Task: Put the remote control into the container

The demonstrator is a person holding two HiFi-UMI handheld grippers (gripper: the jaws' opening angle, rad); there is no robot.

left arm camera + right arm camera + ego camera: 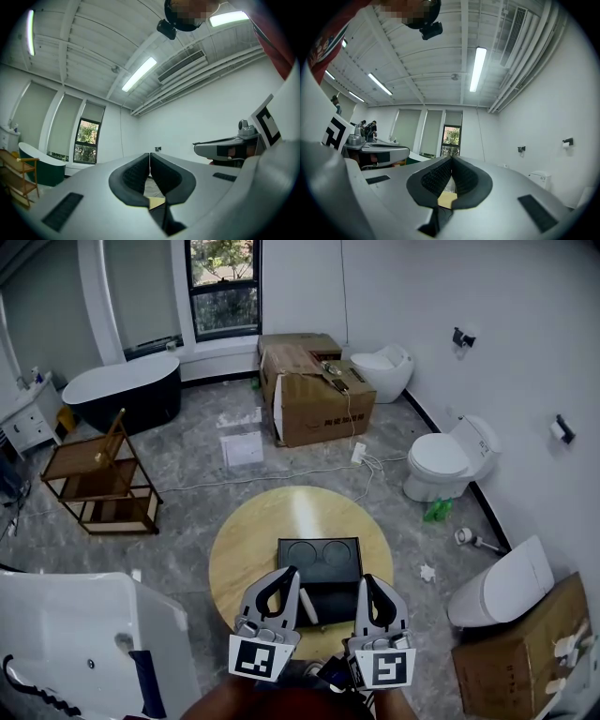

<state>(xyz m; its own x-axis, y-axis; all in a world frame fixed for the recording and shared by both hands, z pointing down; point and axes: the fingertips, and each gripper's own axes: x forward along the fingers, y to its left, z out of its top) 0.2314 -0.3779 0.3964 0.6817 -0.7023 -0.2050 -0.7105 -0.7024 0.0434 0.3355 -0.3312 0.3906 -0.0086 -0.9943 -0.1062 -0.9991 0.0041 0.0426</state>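
Hovering over one round wooden table | one black rectangular container | two grippers, left gripper and right gripper: jaws together, empty

Noted a black container, a pale wood table, grey left gripper and right gripper with black-and-white squares, and a perhaps white remote control.

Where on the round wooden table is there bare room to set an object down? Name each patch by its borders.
Bare wood lies left of the black container up to the round table's left rim, beyond its far side, and right of it. The near edge is crowded: the left tool, right tool and white remote control sit there.
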